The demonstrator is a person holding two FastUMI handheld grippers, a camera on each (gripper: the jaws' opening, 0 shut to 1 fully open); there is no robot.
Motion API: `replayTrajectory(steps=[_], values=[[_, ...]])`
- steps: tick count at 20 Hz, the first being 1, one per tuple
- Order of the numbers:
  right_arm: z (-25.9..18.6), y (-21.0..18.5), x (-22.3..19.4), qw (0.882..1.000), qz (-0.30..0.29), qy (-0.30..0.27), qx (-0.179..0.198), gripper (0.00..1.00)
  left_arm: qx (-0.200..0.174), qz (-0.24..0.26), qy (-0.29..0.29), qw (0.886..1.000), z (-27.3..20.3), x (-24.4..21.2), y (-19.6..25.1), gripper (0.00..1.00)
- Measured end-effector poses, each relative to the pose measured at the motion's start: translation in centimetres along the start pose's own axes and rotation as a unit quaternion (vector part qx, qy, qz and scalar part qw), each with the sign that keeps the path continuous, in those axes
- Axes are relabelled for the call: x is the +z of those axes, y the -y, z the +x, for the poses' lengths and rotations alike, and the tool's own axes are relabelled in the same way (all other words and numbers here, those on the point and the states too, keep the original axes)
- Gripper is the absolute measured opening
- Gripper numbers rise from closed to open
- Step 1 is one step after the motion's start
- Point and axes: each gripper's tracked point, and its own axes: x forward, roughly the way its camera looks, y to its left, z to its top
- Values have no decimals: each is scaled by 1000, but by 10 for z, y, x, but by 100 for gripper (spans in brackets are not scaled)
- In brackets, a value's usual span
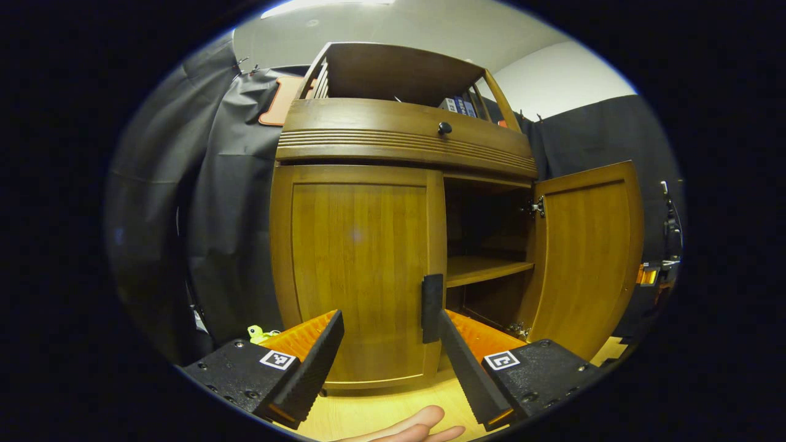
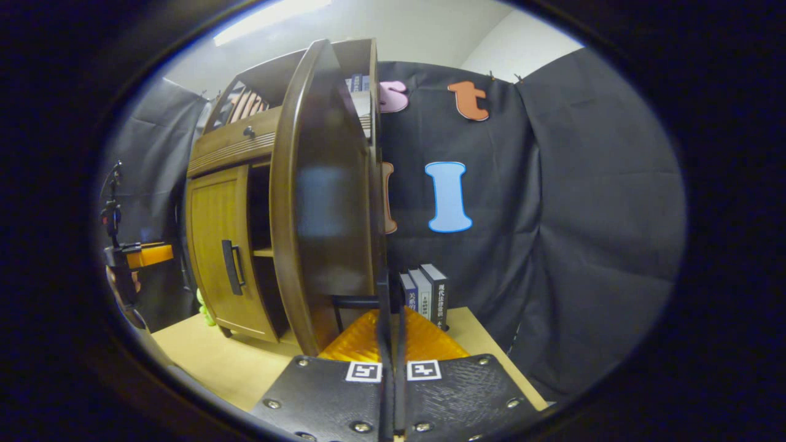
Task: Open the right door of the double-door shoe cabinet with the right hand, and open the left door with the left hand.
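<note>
The wooden shoe cabinet [image 1: 405, 132] stands straight ahead in the left gripper view. Its left door [image 1: 359, 270] is closed, with a dark vertical handle [image 1: 431, 307] at its right edge. My left gripper [image 1: 390, 344] is open just in front of that door, and its right finger sits close below the handle. The right door [image 1: 586, 252] is swung wide open, showing an inner shelf [image 1: 485, 269]. In the right gripper view that door [image 2: 325, 202] stands edge-on, and my right gripper [image 2: 391, 319] is shut on its dark handle [image 2: 356, 302].
The cabinet rests on a light wooden table [image 2: 209, 362]. Several books [image 2: 425, 294] stand upright beside it against the black cloth wall. A small green toy [image 1: 261, 333] lies at the cabinet's left foot. A drawer knob [image 1: 444, 128] sits above the doors. Fingers of a hand [image 1: 411, 430] show below.
</note>
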Motion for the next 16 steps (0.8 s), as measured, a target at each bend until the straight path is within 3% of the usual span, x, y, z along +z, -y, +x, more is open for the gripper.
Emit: replayTrajectory(steps=[1,7,10,11,13,14,15,16], values=[[0,3,-1,1000,-3,1,13,1,2,2,-2,1000,2,-2,2,96],[11,11,0,996,-14,-14,92,2,12,19,-15,1000,19,-16,15,92],[24,8,-4,994,-31,-19,106,1,27,23,-12,999,28,-23,19,96],[12,16,-2,994,-35,-19,101,12,26,21,-13,999,31,-25,23,92],[9,14,-1,994,-30,-16,108,21,25,12,-15,1000,38,-32,30,96],[6,13,-3,994,-31,-16,107,21,24,8,-18,1000,42,-36,35,92],[5,25,-7,995,-46,-17,85,23,26,6,-21,999,46,-38,37,95],[-4,39,-7,996,-55,-14,69,41,30,5,-23,999,51,-42,38,92]])
